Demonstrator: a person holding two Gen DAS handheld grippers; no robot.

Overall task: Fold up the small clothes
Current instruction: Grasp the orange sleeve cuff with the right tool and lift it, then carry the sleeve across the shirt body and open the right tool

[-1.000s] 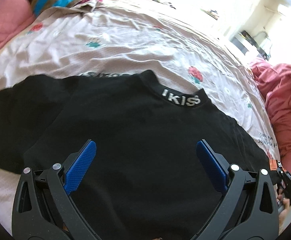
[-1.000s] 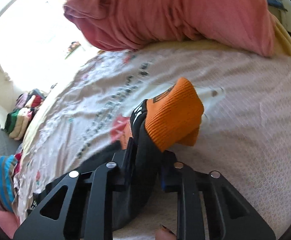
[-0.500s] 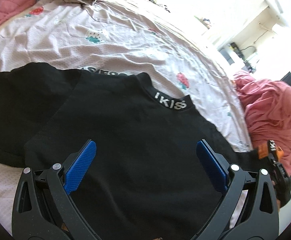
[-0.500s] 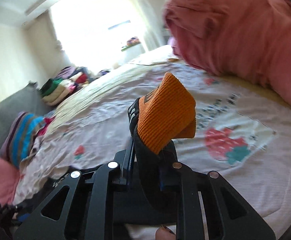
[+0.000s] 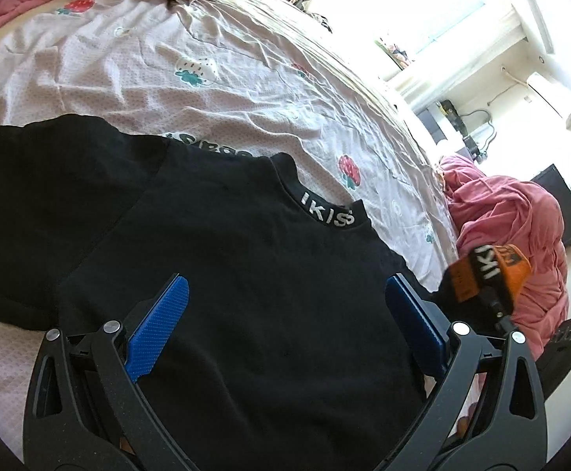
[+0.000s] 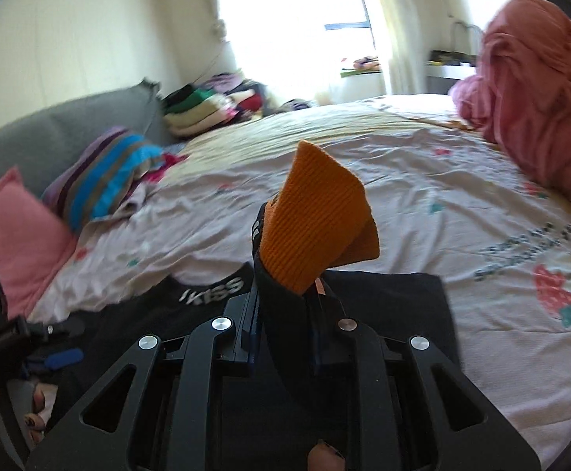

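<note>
a sunlit bedroom, and the work surface is a bed under a pale strawberry-print sheet, with a pink blanket heap at one side and stacked clothes by the far wall. the black top lies flat across the near part of the bed, its lettered collar pointing away, so the body is spread ready for folding.

the right gripper is clenched on the sleeve just behind its orange cuff, which sticks up past the jaws. gripping at the cuff end makes sense: it gives control of the whole sleeve length, so it can be carried over the body in one sweep. the sleeve is lifted clear of the sheet, seemingly partway through that fold.

the left gripper hangs released over the middle of the top, its blue pads wide apart and holding nothing. it probably waits there to pin the body or take the other sleeve, which lies spread out to the side, not yet folded in.
</note>
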